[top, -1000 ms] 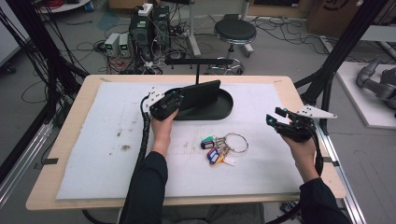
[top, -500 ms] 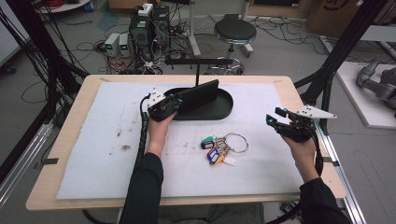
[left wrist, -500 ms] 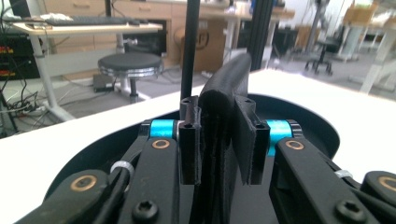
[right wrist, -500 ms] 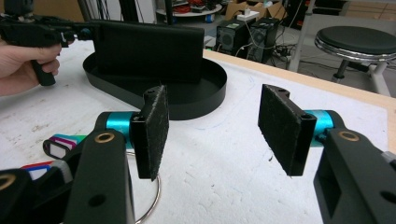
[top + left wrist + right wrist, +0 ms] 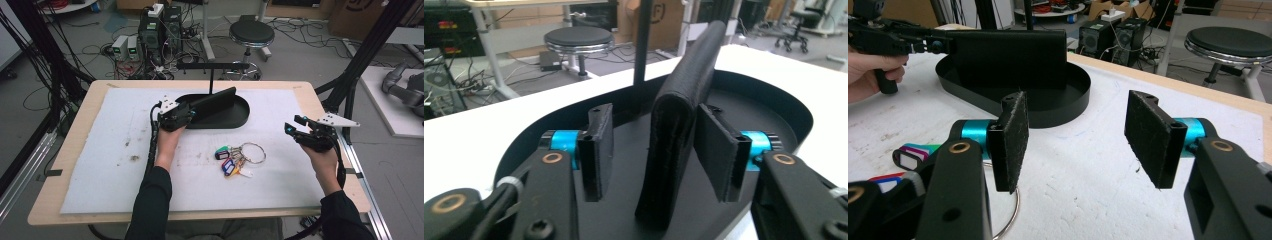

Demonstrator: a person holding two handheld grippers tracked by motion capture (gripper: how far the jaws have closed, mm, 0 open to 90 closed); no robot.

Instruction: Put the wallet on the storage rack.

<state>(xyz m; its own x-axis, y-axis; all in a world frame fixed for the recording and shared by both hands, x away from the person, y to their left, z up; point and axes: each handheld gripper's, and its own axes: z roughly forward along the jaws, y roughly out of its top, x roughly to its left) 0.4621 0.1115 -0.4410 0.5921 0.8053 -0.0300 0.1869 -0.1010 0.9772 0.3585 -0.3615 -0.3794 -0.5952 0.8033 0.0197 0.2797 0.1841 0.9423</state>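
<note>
Black wallet (image 5: 684, 125) stands in the tray (image 5: 240, 117), left gripper (image 5: 659, 150) just spread off it; right gripper (image 5: 1083, 135) spread, keys (image 5: 235, 160) at six o'clock untouched.

- Wallet (image 5: 679, 125): black, matt, with a fine grainy texture like leather or cloth (centre of the left gripper view).
- Tray (image 5: 240, 117): black, smooth, faintly glossy, likely plastic or metal.
- Pads (image 5: 1015, 140): black, rough and felt-like; behind them glossy blue metal sleeves.
- Key ring (image 5: 252, 152): shiny metal, with glossy coloured plastic tags (image 5: 227, 165).
- Mat (image 5: 100, 165): white, matt, rough, stained.
- Table (image 5: 45, 217): pale wood at its edge.
</note>
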